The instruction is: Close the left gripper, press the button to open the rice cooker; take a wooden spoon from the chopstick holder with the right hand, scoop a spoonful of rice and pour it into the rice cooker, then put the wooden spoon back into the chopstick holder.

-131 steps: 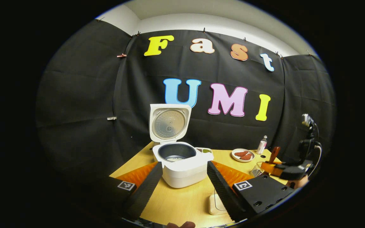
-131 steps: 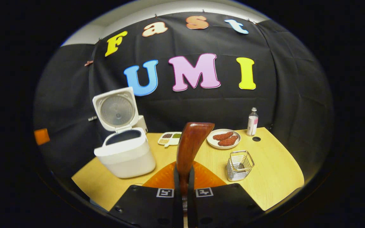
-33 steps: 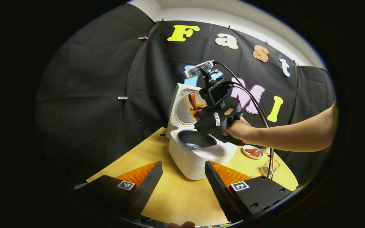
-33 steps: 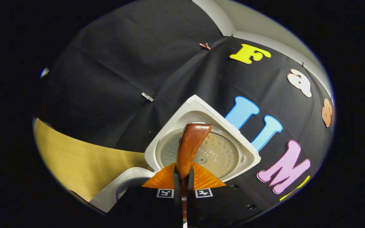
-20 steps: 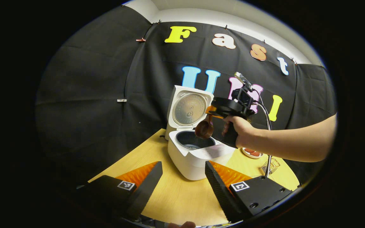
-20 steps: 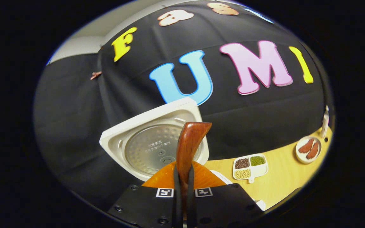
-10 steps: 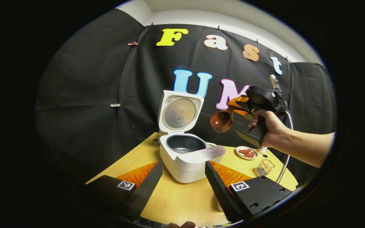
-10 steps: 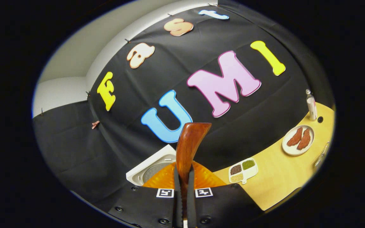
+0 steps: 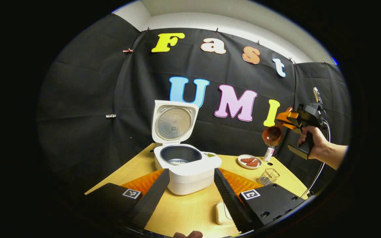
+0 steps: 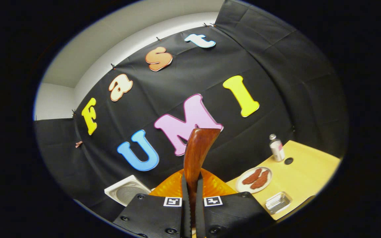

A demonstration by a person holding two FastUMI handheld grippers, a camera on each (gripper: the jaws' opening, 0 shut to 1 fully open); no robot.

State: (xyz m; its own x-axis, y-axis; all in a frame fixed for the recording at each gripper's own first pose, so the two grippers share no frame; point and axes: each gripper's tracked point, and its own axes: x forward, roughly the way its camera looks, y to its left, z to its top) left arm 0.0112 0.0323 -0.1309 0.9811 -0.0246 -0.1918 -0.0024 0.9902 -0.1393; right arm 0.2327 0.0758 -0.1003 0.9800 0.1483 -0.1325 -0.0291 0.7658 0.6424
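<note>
The white rice cooker point(image 9: 185, 172) stands on the wooden table point(image 9: 184, 211) with its lid point(image 9: 173, 123) up; a little rice lies in the dark pot point(image 9: 180, 154). My left gripper point(image 9: 190, 191) is open, low in front of the cooker, holding nothing. A hand holds my right gripper point(image 9: 289, 119) high at the right, well clear of the cooker. That right gripper point(image 10: 192, 180) is shut on the wooden spoon point(image 10: 197, 152). The spoon's bowl point(image 9: 272, 135) hangs above the wire chopstick holder point(image 9: 268, 176) and looks bare inside.
A plate of reddish-brown pieces point(image 9: 249, 161) and a small bottle point(image 9: 269, 153) sit at the back right near a hole in the table. A compartment tray point(image 9: 210, 154) peeks from behind the cooker. A small pale block point(image 9: 222, 213) lies near the front edge.
The right gripper has carried the spoon from above the cooker's pot away to the right and now hangs over the holder's side of the table. The left gripper stays open.
</note>
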